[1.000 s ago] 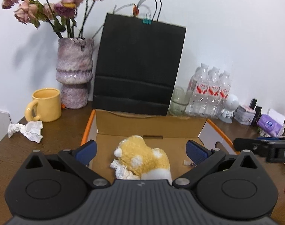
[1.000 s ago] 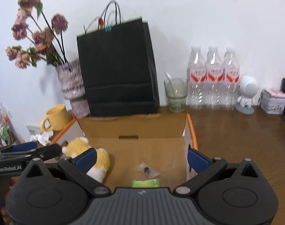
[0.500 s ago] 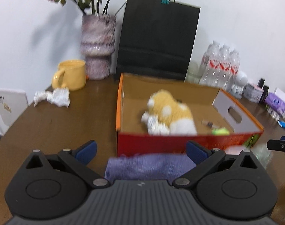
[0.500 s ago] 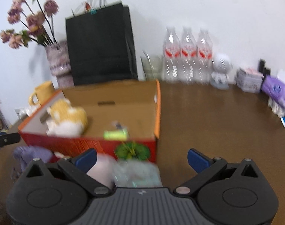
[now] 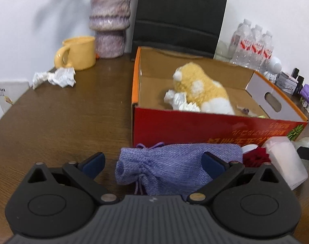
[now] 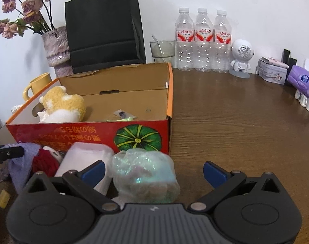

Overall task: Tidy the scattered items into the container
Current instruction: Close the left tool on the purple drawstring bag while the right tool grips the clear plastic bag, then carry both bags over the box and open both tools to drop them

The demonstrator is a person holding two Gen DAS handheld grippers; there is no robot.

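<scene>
Purple burlap pouch [image 5: 174, 168] now fills the gap between the spread, empty fingers of the left gripper [image 5: 152, 163], closer than half a second ago. It lies lengthwise across the table [image 5: 63, 122], drawstring mouth leftward, against the red box [image 5: 205, 128]. Right gripper [image 6: 153, 171] gapes wide around a crinkly clear bag [image 6: 144, 177].

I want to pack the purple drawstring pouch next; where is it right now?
The purple pouch lies on the table just outside the red box's front wall, between the open left claw's fingers in the left wrist view, with a red yarn bundle to its right.
</scene>
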